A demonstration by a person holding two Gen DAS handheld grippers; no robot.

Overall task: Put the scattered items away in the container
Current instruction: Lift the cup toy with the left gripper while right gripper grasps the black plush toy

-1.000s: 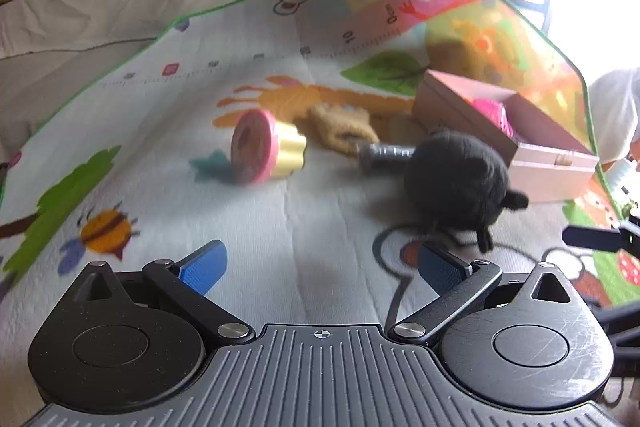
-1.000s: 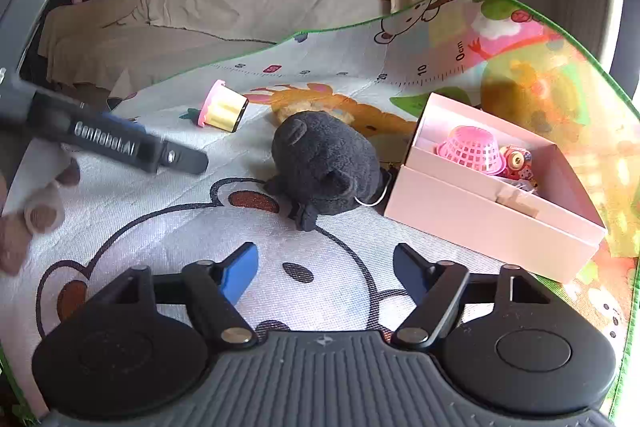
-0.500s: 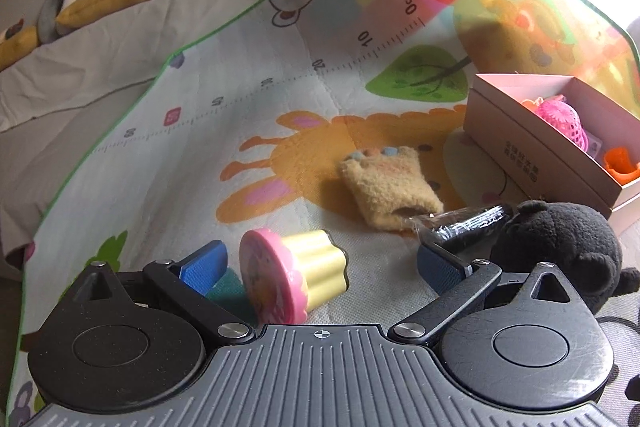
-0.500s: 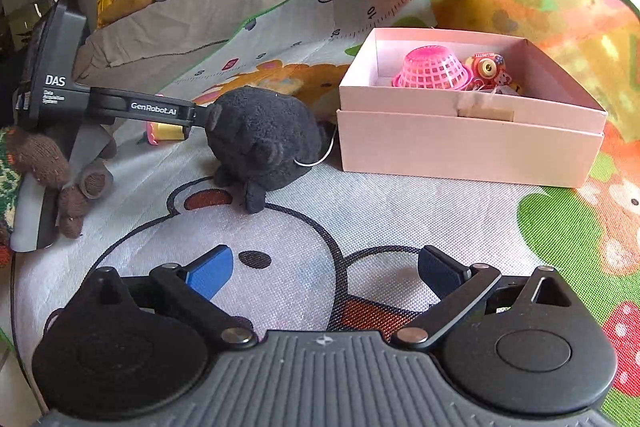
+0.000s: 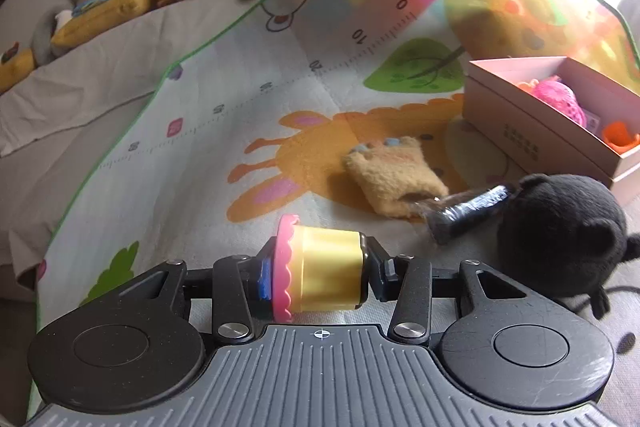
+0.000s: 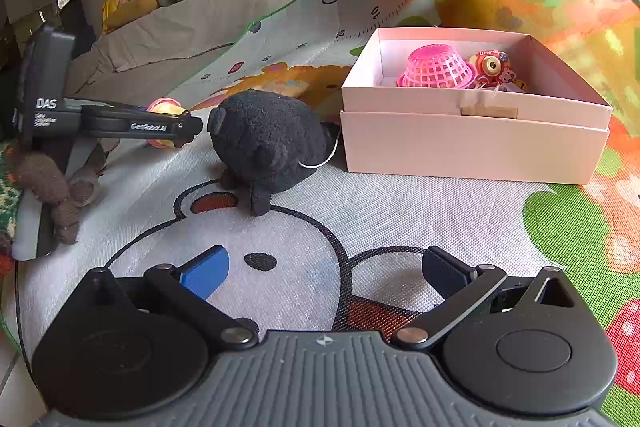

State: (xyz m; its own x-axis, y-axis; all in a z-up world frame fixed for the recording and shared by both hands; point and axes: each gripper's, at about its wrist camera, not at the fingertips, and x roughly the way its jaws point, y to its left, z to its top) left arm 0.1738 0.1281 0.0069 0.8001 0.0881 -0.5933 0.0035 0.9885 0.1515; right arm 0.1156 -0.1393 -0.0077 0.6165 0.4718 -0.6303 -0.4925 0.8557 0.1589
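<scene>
We see our left gripper [image 5: 320, 267] just closed, clamping a yellow fluted toy cup [image 5: 324, 269] lying sideways, pink scalloped rim at nine o'clock, right gripper [image 6: 324, 271] spread empty.

The toy cup [image 5: 326, 273] looks like shiny, smooth plastic. The black bear [image 6: 264, 143] and the yellow mitten [image 5: 394, 175] are soft and fuzzy. The pink box [image 6: 472, 143] looks like smooth, dull cardboard. The basket [image 6: 438, 67] is shiny pink plastic.
</scene>
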